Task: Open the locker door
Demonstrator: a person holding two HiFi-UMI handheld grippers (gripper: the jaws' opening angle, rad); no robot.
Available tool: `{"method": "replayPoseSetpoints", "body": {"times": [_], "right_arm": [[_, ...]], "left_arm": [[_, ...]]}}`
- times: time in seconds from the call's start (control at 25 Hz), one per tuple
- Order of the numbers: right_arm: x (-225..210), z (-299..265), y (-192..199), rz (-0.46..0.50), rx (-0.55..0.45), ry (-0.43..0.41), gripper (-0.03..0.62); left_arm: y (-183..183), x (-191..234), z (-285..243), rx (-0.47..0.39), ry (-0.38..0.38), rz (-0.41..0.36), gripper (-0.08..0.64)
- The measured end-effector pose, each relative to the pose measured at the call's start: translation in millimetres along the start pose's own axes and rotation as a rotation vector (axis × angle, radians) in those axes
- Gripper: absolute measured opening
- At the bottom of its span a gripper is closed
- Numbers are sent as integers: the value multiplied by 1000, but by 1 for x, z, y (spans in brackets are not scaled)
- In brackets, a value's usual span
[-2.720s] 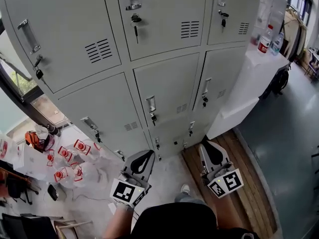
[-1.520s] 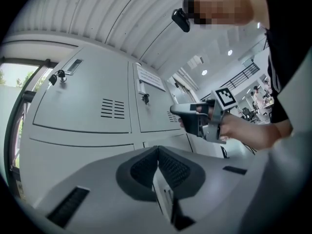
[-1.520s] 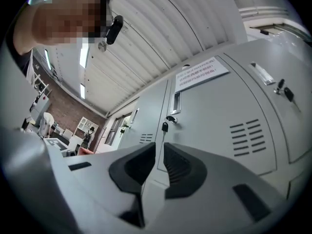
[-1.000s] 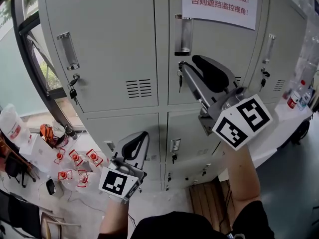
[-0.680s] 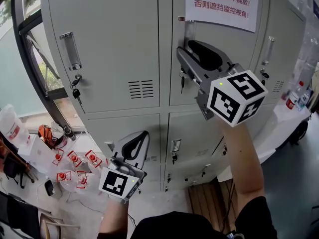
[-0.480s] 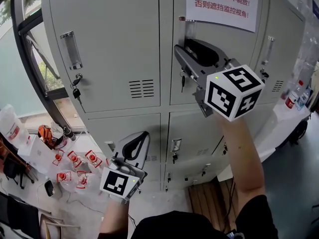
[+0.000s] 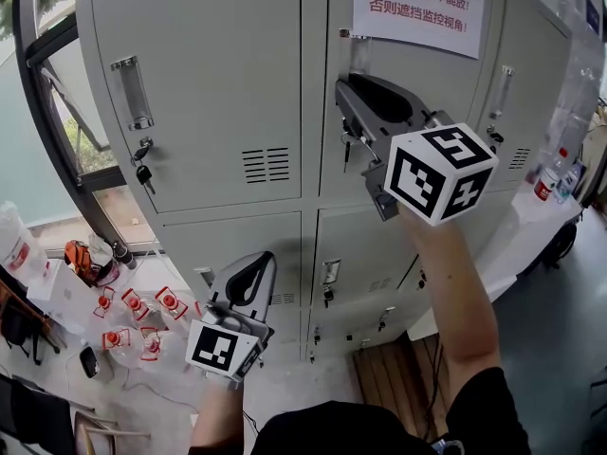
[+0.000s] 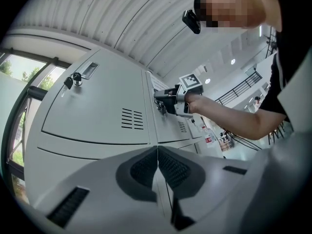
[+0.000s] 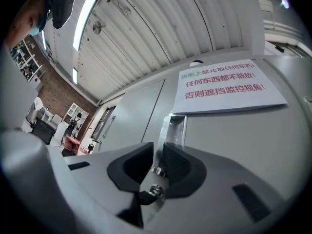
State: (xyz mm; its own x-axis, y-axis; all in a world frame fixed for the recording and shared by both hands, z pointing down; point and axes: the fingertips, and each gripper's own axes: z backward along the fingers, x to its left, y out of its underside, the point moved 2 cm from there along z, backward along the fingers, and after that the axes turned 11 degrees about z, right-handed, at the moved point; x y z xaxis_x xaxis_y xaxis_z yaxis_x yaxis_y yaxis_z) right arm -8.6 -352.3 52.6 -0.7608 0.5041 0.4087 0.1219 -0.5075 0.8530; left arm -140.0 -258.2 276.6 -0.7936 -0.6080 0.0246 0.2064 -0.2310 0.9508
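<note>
My right tongs [image 9: 158,154] have swung in since 1 second ago and now pinch almost closed on the key [image 9: 156,171] in the upper middle locker door [image 7: 334,173], which looks unopened. Left tongs [image 8: 157,152] hang low, pressed together, empty. Turning the key's next, I reckon.

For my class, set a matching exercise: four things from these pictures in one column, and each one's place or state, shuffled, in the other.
Things
1. left gripper
2. right gripper
3. paper notice
4. bottle

Place or state
A. stands at far right, red label
B. jaws together, nothing between them
C. closed on the key in a lock
D. stuck on the middle locker door

Pairs: 1-B, 2-C, 3-D, 4-A
</note>
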Motion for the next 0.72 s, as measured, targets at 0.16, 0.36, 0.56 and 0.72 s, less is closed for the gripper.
{"method": "replayPoseSetpoints", "body": {"times": [0.16,0.36,0.56,0.72], "right_arm": [[2,12,-6,-2,-9,-5,64],[10,39,-21,-21,-21,-23,61],[13,72,-33,-58,-28,-34,61],[15,99,-41,-116,-58,-74,60]], "left_arm": [[2,-4,0,0,15,13,23],[13,-12,-3,33,48,19,23],[17,-31,-14,44,118,31,23],[21,-48,-22,52,191,42,23]]}}
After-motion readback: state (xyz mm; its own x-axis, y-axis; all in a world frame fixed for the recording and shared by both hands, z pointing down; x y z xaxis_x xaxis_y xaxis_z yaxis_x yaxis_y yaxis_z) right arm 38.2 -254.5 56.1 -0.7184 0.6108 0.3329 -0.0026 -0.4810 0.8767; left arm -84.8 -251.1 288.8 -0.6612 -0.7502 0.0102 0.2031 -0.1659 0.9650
